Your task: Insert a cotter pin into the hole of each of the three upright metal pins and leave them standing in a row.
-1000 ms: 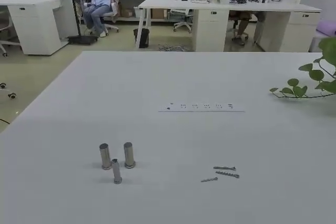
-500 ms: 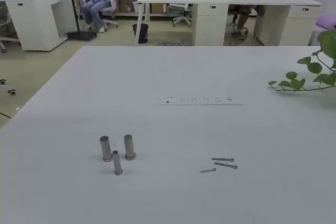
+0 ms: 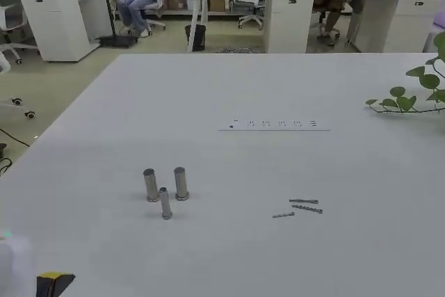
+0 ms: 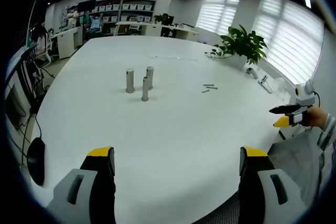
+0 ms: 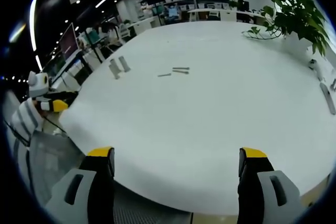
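While our left gripper (image 4: 177,153) and right gripper (image 5: 176,153) hang spread and empty, we should pinch one of the cotter pins (image 3: 304,202), lying right of the clustered metal pins (image 3: 165,203), by its head.

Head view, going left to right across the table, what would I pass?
Three upright metal pins → three loose cotter pins → plant trailing in at the right edge.
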Demonstrator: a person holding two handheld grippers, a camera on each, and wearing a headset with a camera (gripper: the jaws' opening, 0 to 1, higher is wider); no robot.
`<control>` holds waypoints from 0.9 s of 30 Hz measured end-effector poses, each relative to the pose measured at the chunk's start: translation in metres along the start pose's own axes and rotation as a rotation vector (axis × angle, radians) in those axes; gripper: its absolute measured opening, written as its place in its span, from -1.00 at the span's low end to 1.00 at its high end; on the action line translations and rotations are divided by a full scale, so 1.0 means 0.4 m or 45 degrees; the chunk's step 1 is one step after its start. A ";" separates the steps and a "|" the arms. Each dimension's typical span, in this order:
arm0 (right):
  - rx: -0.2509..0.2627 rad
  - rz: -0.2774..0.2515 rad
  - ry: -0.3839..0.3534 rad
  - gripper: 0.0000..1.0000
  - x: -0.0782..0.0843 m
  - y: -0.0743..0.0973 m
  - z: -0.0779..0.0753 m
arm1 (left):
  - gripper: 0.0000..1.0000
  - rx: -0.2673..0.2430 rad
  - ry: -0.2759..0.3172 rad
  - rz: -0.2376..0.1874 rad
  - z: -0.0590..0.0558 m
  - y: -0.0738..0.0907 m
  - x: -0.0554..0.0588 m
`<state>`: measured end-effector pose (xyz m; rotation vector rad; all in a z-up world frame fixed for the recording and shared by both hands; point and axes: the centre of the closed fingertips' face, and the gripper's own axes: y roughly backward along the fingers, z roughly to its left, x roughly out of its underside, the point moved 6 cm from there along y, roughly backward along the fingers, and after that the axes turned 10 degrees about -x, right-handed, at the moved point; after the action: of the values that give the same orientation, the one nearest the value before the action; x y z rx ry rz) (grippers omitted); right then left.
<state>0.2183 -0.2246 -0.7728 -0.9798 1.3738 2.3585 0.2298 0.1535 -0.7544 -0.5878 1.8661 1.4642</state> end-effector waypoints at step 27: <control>0.016 0.015 -0.009 1.00 -0.001 -0.001 0.019 | 0.78 0.064 -0.103 -0.039 0.038 -0.070 -0.104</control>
<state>0.2157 -0.2181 -0.7701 -0.9612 1.3935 2.3571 0.2810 0.1583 -0.7437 -0.5233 1.8177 1.3968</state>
